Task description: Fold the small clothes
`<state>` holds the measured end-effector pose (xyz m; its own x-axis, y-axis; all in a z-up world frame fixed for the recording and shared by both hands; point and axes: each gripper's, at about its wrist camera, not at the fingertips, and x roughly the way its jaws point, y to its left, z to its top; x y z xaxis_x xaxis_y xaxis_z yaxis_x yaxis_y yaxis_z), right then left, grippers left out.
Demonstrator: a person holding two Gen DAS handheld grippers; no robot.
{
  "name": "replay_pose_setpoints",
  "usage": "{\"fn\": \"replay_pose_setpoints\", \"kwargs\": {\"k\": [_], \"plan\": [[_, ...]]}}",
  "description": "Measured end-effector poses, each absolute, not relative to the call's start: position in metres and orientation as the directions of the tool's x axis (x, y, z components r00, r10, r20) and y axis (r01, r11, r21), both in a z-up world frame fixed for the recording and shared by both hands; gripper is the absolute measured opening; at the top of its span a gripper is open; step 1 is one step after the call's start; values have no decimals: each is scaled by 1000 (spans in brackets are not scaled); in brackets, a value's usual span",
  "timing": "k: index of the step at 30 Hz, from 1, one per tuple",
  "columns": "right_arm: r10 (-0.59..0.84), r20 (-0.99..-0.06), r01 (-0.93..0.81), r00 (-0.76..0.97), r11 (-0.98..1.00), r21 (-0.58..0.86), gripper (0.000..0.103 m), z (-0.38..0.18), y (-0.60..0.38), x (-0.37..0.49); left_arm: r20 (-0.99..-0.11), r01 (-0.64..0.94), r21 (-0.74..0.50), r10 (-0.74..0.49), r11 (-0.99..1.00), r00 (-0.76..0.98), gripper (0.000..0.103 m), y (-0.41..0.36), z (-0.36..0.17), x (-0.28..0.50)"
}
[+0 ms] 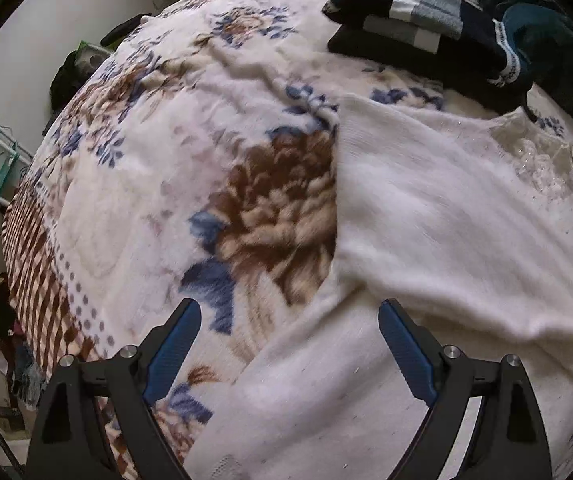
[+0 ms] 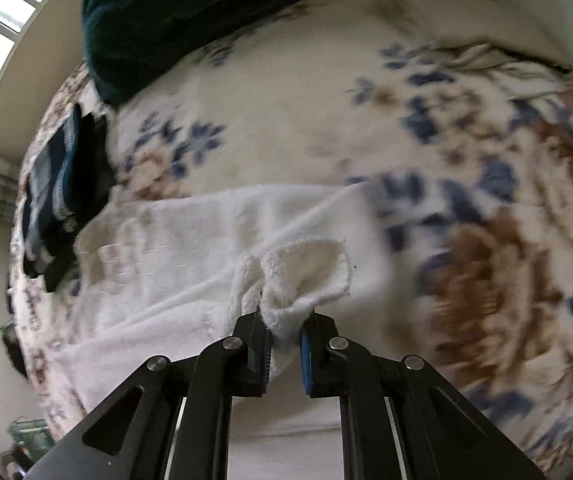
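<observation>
Your right gripper pinches the white sweater's cuff. Your left gripper gapes wide, empty, sweater at two o'clock.

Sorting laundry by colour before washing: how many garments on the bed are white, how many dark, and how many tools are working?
White sweater: 1, cuff pinched in the right tool
Dark garments: 2, a striped folded one and a teal one
Tools: 2, left tool open
Total: 5

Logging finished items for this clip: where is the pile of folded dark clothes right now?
The folded dark clothes sit on the floral blanket at the top right of the left wrist view, just beyond the white sweater.
</observation>
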<state>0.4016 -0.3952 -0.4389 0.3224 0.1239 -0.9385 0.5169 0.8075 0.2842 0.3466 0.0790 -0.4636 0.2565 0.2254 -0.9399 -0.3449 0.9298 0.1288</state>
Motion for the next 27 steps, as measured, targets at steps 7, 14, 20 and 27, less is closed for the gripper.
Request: {"fn": "replay_pose_setpoints", "kwargs": {"k": [7, 14, 20, 27], "plan": [[176, -951, 530, 254, 797, 289, 35, -451, -435, 379, -924, -324, 118, 224, 939, 311, 91, 70, -461, 387], [119, -932, 573, 342, 760, 307, 66, -417, -438, 373, -902, -241, 192, 268, 951, 338, 91, 54, -476, 430], [6, -989, 435, 145, 898, 69, 68, -455, -389, 411, -899, -183, 256, 304, 949, 316, 91, 47, -499, 447], [-20, -999, 490, 36, 872, 0, 68, -458, -423, 334, -922, -218, 241, 293, 946, 253, 94, 79, -522, 442]]}}
